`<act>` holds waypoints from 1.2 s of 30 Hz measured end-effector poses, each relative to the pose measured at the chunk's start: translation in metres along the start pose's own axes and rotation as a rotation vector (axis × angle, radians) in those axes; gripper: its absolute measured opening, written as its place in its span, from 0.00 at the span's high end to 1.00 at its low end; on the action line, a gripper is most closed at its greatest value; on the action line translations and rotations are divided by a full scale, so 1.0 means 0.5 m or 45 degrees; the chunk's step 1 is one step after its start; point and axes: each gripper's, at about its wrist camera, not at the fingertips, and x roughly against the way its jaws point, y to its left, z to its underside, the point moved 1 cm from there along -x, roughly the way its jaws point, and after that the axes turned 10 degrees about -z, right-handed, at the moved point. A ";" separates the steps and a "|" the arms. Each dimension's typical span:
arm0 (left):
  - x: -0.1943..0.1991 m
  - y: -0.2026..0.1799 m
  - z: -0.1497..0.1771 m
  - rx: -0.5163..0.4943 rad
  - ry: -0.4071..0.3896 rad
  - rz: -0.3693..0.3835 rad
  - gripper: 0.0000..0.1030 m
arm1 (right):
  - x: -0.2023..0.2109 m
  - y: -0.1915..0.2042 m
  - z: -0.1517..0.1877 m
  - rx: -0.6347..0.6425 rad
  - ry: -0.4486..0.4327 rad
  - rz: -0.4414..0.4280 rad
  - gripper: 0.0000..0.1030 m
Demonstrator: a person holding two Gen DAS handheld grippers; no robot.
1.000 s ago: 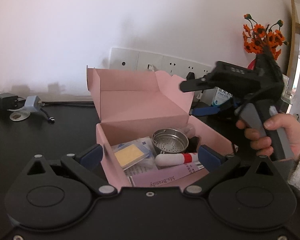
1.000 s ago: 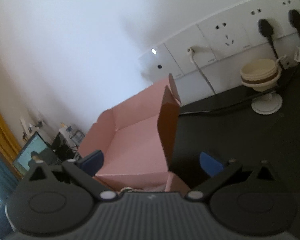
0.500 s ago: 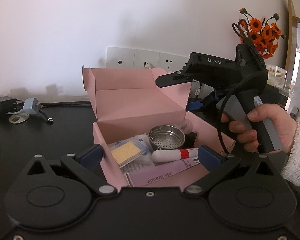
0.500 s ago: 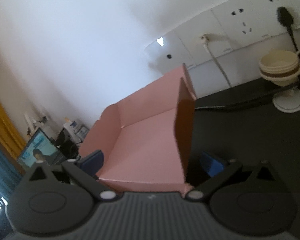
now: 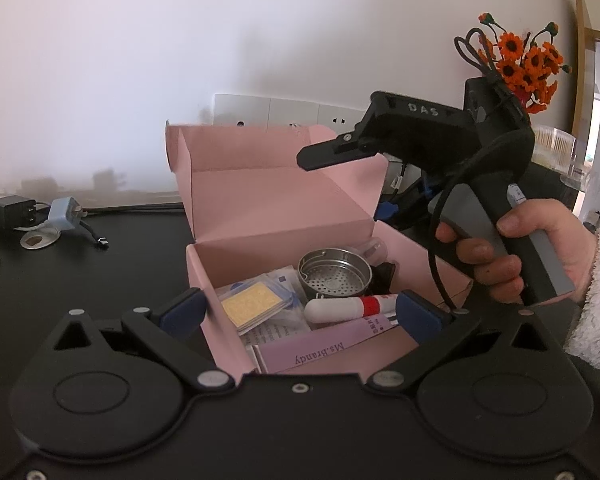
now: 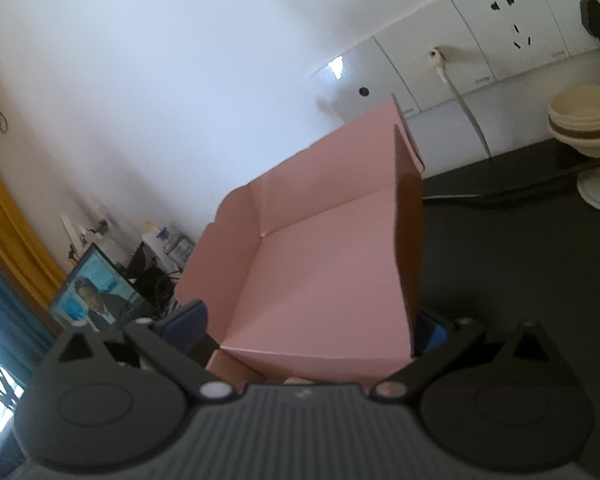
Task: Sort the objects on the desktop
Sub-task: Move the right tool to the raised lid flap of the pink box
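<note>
Right wrist view puts the pink box lid point(image 6: 320, 280) at your twelve o'clock, its side flap edge-on between your right gripper point(image 6: 312, 328)'s spread jaws.

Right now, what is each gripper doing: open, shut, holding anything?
Left gripper: open, holding nothing, fingers either side of the pink box's near corner.
Right gripper: open, holding nothing, straddling the box's raised lid.

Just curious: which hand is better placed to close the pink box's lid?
Probably the right gripper: its open fingers straddle the raised lid, while the left gripper only faces the box.
</note>
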 end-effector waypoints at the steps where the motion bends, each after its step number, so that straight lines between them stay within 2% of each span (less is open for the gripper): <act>1: 0.000 0.000 0.000 0.001 0.000 -0.001 0.00 | 0.003 0.000 0.000 -0.005 -0.004 -0.005 0.01; 22: -0.010 0.010 0.002 0.009 0.004 -0.017 0.00 | 0.066 0.035 -0.002 0.123 -0.004 -0.121 0.01; 30: -0.014 0.024 -0.004 0.060 0.009 -0.008 0.00 | 0.100 0.037 0.025 0.181 0.102 -0.176 0.01; 36: -0.017 0.000 0.000 -0.049 0.014 -0.062 0.00 | 0.111 0.032 0.035 0.177 0.146 -0.185 0.01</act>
